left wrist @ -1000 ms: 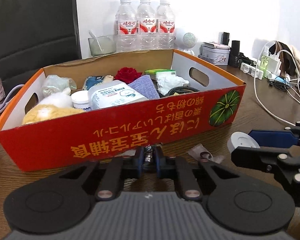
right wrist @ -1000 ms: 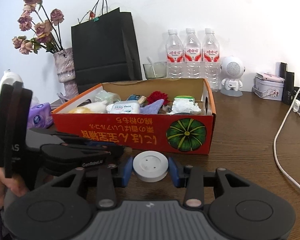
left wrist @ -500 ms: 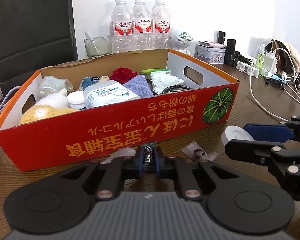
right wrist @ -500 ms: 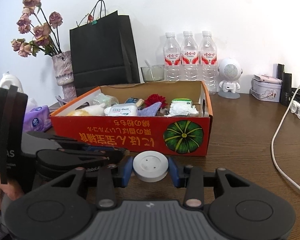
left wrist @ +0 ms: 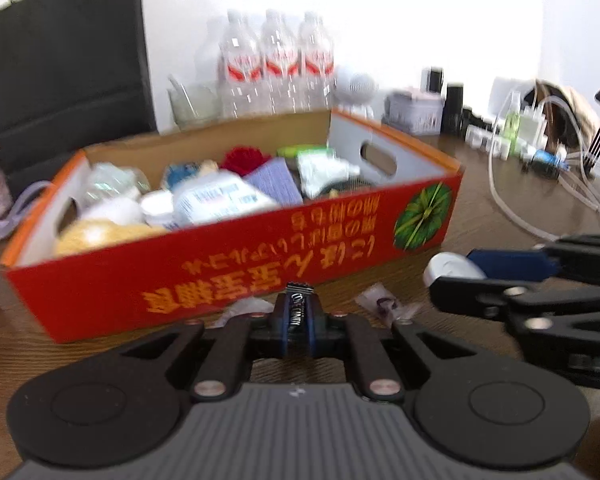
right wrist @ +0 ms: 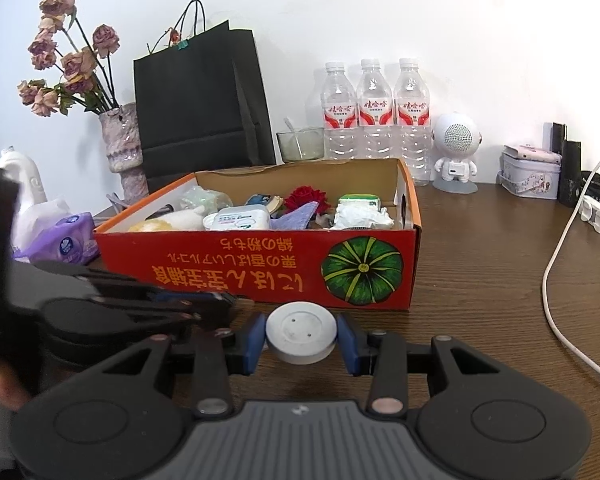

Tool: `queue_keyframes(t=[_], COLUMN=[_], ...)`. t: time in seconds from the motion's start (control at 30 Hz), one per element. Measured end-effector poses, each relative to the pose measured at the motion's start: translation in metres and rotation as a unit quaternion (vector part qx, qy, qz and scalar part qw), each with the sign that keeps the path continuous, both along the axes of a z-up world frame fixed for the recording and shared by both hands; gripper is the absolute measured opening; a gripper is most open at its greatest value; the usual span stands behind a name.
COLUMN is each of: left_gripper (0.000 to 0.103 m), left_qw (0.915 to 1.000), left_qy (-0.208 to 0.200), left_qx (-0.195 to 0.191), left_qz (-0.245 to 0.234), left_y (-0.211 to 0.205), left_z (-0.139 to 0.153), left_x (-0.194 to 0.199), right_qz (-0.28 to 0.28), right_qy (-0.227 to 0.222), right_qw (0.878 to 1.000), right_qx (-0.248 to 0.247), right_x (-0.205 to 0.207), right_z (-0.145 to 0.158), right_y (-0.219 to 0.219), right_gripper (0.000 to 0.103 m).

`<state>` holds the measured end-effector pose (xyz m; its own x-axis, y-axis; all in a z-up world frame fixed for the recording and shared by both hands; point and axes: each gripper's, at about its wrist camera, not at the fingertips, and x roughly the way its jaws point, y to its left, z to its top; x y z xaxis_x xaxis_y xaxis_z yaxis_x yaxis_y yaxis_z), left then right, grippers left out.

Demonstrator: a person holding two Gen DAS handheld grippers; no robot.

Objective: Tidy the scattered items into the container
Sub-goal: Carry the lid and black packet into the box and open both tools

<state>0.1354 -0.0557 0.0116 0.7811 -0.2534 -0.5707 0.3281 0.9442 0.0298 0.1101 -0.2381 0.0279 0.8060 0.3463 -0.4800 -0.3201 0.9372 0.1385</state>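
Note:
The red cardboard box (left wrist: 228, 276) (right wrist: 260, 264) stands on the wooden table and holds several items. My left gripper (left wrist: 298, 320) is shut on a small black candy wrapper (left wrist: 297, 308), held upright just in front of the box's near wall. My right gripper (right wrist: 301, 340) is shut on a white round disc (right wrist: 301, 338), also seen at the right of the left wrist view (left wrist: 452, 268), in front of the box's right end. Two clear wrappers (left wrist: 382, 305) (left wrist: 244, 308) lie on the table before the box.
A black paper bag (right wrist: 200, 104), three water bottles (right wrist: 374, 112), a glass bowl (right wrist: 300, 144), a vase of dried flowers (right wrist: 120, 140) and a white robot speaker (right wrist: 456, 152) stand behind the box. A purple tissue pack (right wrist: 66, 240) lies left. White cables (right wrist: 560, 280) and chargers lie right.
My left gripper has risen with the candy wrapper, which now stands clear between its fingers. My right gripper with the disc has also lifted slightly; the box looks lower in both views.

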Motion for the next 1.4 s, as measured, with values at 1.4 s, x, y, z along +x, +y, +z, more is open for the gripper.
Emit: queue_keyframes(t=[1.4], left_gripper=[0.009], left_qw=[0.9884], left_qy=[-0.089], left_qx=[-0.099], left_qz=[0.073], left_y=[0.037], left_z=[0.102], left_x=[-0.005], right_qz=[-0.016], right_qy=[-0.017], right_qw=[1.0], right_qx=[0.003], right_x=[0.049], right_z=[0.103], right_y=[-0.004], right_gripper=[0.038])
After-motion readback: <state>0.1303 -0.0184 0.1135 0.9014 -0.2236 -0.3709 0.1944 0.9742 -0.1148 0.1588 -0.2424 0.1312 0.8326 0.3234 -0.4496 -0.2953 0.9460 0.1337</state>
